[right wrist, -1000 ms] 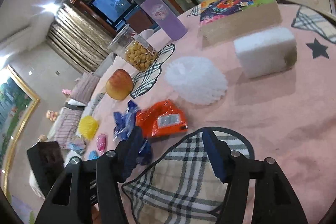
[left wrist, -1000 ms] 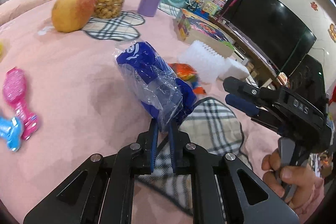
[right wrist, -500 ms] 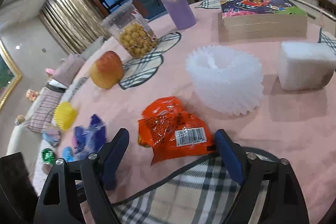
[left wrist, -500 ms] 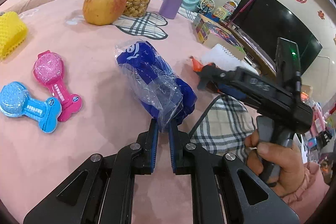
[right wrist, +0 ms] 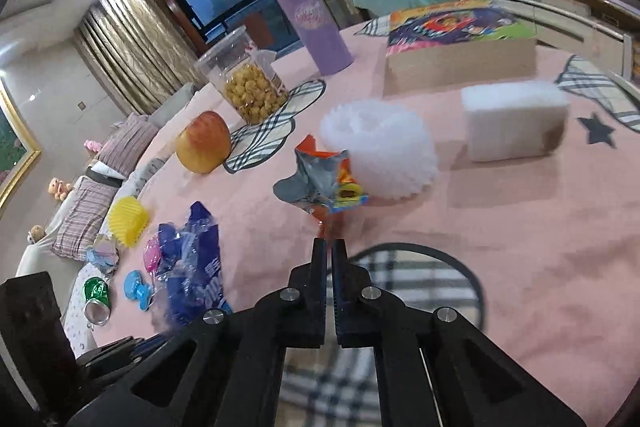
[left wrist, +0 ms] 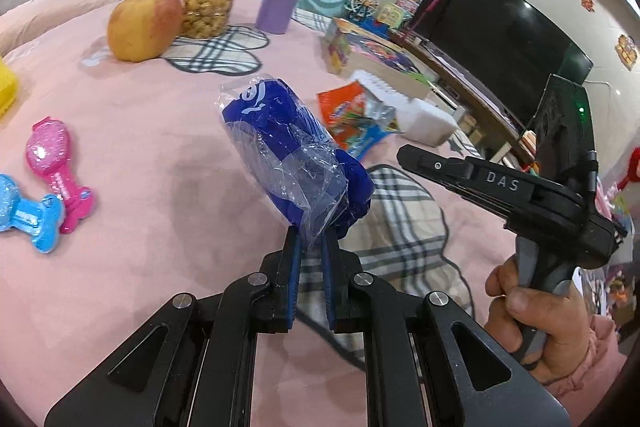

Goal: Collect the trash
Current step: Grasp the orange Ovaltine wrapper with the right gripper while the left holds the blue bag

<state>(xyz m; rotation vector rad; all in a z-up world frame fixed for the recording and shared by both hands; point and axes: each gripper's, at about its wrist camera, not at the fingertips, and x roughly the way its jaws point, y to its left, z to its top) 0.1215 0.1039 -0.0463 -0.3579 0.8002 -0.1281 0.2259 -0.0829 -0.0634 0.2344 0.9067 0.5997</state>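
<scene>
On the pink tablecloth [left wrist: 168, 155], trash and household items scattered; left gripper [left wrist: 311, 247] pinched tight on the tail of a blue wrapper [left wrist: 288, 155], clear film crumpled around it, the wrapper sticking up and away toward 12 o'clock from the fingers, lifted off the cloth; right gripper [right wrist: 330, 247] with fingers nearly together, clamped on the lower end of an orange snack packet [right wrist: 324, 179], which stands up crumpled, silver lining showing; seen from the left wrist, the right gripper [left wrist: 404, 155] sits at 3 o'clock, a hand [left wrist: 536, 315] wrapped round its grip, the packet [left wrist: 352, 111] beyond its tips; white fluted foam ring [right wrist: 384, 151] just behind the packet at 1 o'clock; white foam block [right wrist: 516, 123] further right; apple [right wrist: 204, 143] at 10 o'clock beside a jar of yellow snacks [right wrist: 248, 83]; purple tumbler [right wrist: 316, 27] at 12; picture book box [right wrist: 460, 43] at 1; pink and blue toy brushes [left wrist: 48, 187] at 9 o'clock in the left view; plaid patch [right wrist: 416, 287] under the right fingers.
</scene>
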